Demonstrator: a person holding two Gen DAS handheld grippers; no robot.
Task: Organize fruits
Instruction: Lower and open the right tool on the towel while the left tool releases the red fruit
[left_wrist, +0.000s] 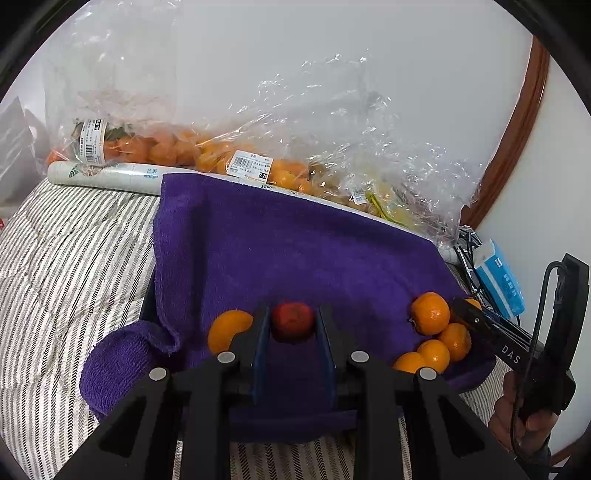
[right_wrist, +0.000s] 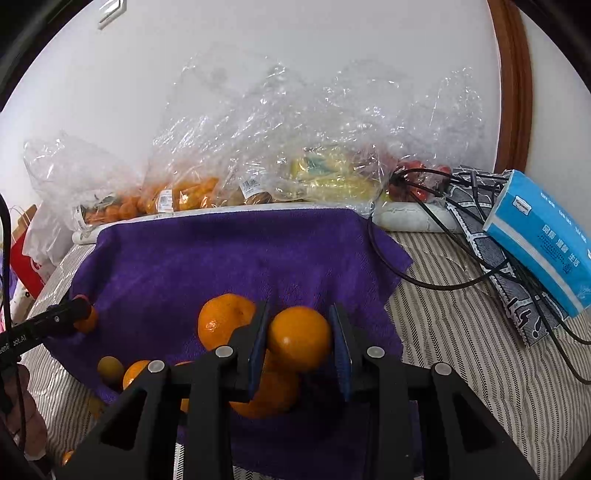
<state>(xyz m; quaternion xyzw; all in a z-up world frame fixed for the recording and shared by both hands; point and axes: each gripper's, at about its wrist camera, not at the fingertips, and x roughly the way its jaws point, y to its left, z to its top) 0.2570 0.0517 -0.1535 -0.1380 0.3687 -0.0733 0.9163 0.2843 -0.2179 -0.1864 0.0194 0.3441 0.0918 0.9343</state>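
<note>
A purple towel covers a raised surface on the striped bedding. My left gripper is shut on a small red fruit just above the towel. One orange lies to its left. A cluster of oranges lies at the towel's right, where the right gripper's tip reaches in. In the right wrist view my right gripper is shut on an orange above the pile on the towel. The left gripper's tip shows at far left.
Clear plastic bags of oranges and yellow fruit lie behind the towel against the wall. A blue tissue pack, black cables and a patterned pouch lie on the striped bedding to the right. A rolled paper tube lies far left.
</note>
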